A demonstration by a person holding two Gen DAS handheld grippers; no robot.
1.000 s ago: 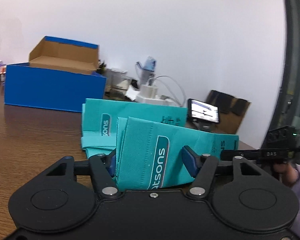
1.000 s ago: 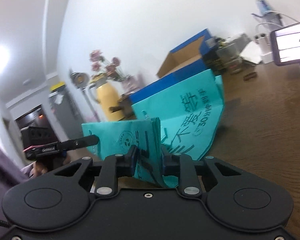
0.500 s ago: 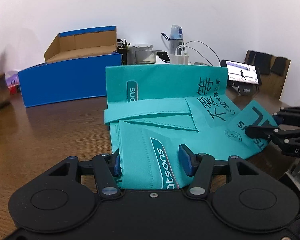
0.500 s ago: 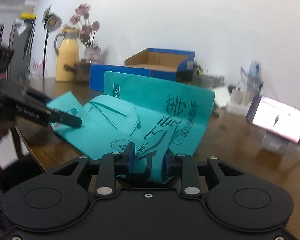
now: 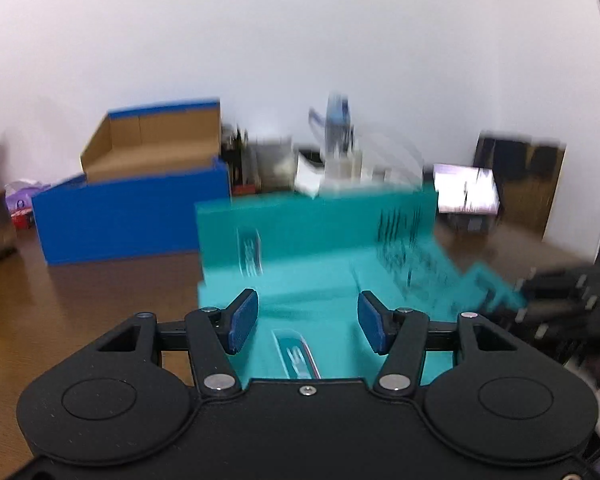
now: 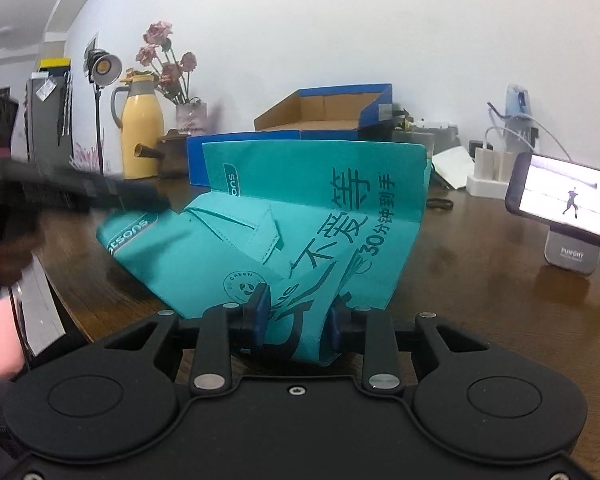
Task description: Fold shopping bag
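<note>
Two views. Left wrist, blurred: left gripper [image 5: 307, 326] with jaws spread wide, blue pads [image 5: 242, 320] clear of the cloth. Teal bag [image 5: 312, 256] flat on the bench [image 5: 80, 308], under and ahead of the jaws, far panel raised. Blue box [image 5: 132, 216] ahead and left of the jaws, phone [image 5: 466, 194] ahead and right. Dark shape of the right gripper at the bag's corner, right of the jaws.

Right wrist: right gripper [image 6: 299, 316] with jaws narrowed, pinching a near fold of the bag [image 6: 300, 220] between them. Rest of the bag spread ahead of the jaws on the bench [image 6: 480, 280], back panel upright with printed black characters. Left gripper [image 6: 100, 194], blurred, over the bag's far left corner, left of the jaws; cannot tell whether touching. Box [image 6: 328, 120] behind the bag, yellow jug [image 6: 142, 136] and flowers [image 6: 166, 60] ahead left, phone [image 6: 566, 200] on a stand to the right.
</note>
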